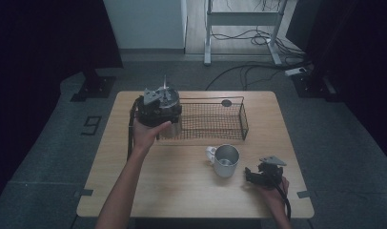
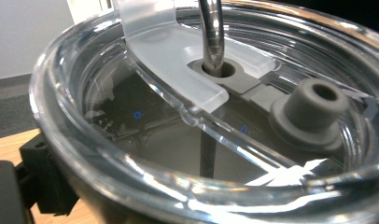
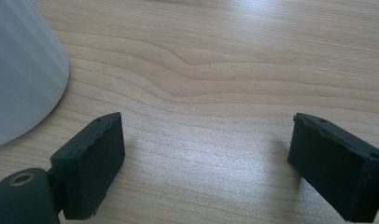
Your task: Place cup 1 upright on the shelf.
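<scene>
High view puts the left hand-held gripper [image 1: 159,107] clamped on a lidded tumbler [image 2: 197,121] at the wire basket's [image 1: 215,121] left end, apparently mid-transfer; release remains. By the mug [image 1: 225,160], the right hand-held gripper [image 3: 204,158] rests empty, jaws apart, on the worktop [image 1: 182,186].

Floor marking [image 1: 91,125] — reads "9"

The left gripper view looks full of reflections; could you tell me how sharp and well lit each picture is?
Left gripper view: glare streaks on the clear lid, near rim blurred. High view: dim, dark edges, mug readable. Right gripper view: table sharp, soft sheen.
</scene>
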Demonstrator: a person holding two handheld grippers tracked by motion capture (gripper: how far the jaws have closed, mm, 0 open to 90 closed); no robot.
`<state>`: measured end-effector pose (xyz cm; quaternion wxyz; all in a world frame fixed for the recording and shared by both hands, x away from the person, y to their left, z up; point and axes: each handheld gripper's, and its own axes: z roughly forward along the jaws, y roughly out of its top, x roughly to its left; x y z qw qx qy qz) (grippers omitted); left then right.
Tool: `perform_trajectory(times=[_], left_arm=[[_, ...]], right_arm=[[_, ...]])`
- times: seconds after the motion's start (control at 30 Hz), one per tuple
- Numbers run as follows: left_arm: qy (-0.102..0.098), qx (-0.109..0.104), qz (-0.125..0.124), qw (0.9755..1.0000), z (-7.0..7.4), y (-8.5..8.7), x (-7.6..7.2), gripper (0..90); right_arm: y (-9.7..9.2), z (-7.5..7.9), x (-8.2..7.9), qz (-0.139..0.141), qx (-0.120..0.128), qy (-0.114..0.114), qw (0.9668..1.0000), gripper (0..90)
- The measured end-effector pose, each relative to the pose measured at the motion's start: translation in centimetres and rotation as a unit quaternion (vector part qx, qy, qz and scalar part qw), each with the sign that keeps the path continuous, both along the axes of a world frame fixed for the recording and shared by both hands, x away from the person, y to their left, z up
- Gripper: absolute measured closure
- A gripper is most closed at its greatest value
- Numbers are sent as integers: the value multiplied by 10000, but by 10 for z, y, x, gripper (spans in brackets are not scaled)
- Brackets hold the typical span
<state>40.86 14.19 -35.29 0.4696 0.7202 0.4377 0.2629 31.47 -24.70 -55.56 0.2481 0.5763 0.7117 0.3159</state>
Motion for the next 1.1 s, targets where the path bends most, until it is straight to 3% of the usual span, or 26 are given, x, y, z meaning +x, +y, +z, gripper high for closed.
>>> perform_trajectory(times=[1.1], left_arm=[[134, 19, 123, 9998, -3, -2, 20, 38]], right_arm=[[0, 0, 0, 10, -5, -4, 10000, 111]])
